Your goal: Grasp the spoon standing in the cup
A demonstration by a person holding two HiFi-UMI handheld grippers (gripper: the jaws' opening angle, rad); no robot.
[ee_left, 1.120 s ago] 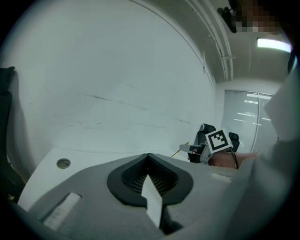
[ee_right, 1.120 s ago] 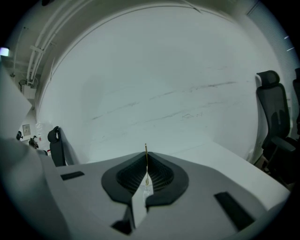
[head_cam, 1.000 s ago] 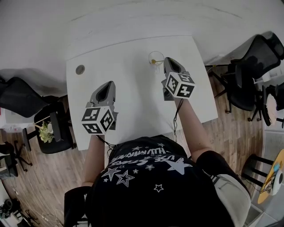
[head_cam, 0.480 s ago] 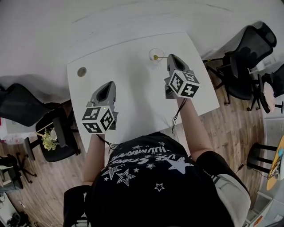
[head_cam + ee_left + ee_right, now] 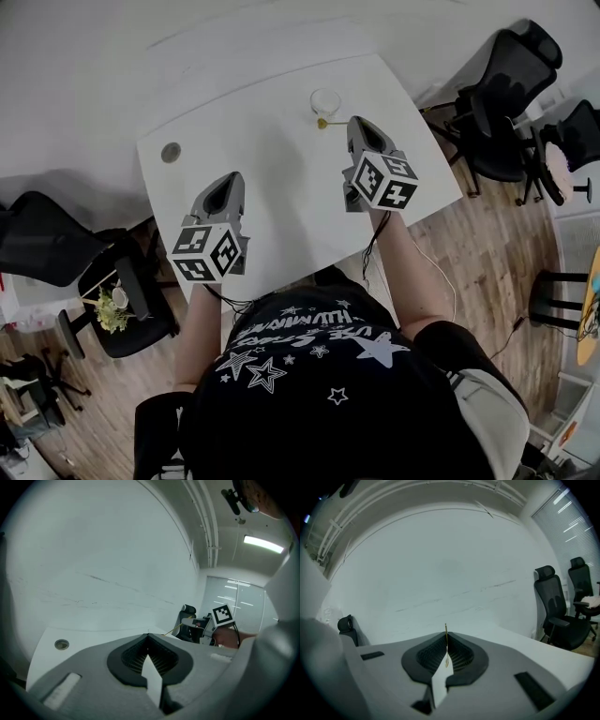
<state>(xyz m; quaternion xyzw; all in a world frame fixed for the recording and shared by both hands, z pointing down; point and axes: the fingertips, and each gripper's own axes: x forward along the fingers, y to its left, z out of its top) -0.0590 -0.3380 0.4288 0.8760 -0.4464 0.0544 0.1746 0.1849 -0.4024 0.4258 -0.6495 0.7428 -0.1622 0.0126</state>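
Gold spoon (image 5: 324,123) beside cup (image 5: 325,99), clamped in right gripper (image 5: 446,634)

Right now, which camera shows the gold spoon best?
The head view: the spoon lies sideways, its length visible, sticking out of the right gripper near the cup. The right gripper view shows only a thin edge-on sliver pinched between the jaws; the left gripper view, a faint distant line.
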